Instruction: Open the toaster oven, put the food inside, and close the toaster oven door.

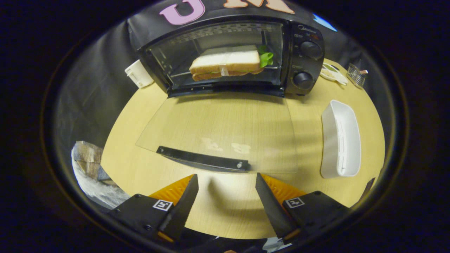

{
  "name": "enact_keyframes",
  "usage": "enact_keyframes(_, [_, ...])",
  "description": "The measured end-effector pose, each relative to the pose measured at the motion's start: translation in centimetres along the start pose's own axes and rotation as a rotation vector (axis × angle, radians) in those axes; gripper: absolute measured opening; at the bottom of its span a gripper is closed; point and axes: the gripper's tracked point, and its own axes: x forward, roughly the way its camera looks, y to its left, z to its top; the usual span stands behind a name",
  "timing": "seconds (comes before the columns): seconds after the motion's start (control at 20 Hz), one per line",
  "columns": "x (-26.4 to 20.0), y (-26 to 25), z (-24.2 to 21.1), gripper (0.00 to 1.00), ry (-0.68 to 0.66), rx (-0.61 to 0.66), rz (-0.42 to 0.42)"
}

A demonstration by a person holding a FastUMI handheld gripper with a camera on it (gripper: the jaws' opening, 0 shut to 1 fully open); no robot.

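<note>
The tool [226, 179] is spread wide and grasps nothing; its two fingers [182, 203] hang over the bare wooden bench [225, 211], just short of the door handle [204, 160], touching neither it nor the glass. To the left of the oven, a small white box [139, 73] stands on the bench against the oven's side. The black toaster oven [228, 52] sits beyond the fingers at the far side of the bench, its mouth facing the tool. Its glass door [225, 130] is swung fully down and lies flat toward the tool, the black handle at the near edge running crosswise. The sandwich [226, 63] rests inside on the wire rack, long axis across the oven's width, with a green lettuce leaf [266, 59] poking out at its right end. Two round knobs [311, 49] are stacked on the control panel; a small brand mark sits above them, too small to read. To the right a white oblong tray [341, 140] lies on the bench, long axis pointing away from the tool.
</note>
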Motion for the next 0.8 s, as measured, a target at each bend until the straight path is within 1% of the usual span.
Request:
enact_keyframes(0.15, [-0.8,-0.3,1.1,0.99,-0.027,0.014,0.013])
enact_keyframes(0.3, [-2.1,0.0,2.7,0.98,-0.096,-0.037,0.005])
enact_keyframes(0.35, [-2.7,0.3,3.5,0.98,-0.128,-0.054,0.01])
enact_keyframes(0.5, [-4.4,1.0,6.4,0.99,-0.203,-0.053,0.035])
enact_keyframes(0.65, [-5.8,1.3,9.7,0.99,-0.272,-0.046,0.039])
enact_keyframes(0.8, [-6.5,1.7,12.4,0.99,-0.326,-0.025,0.067])
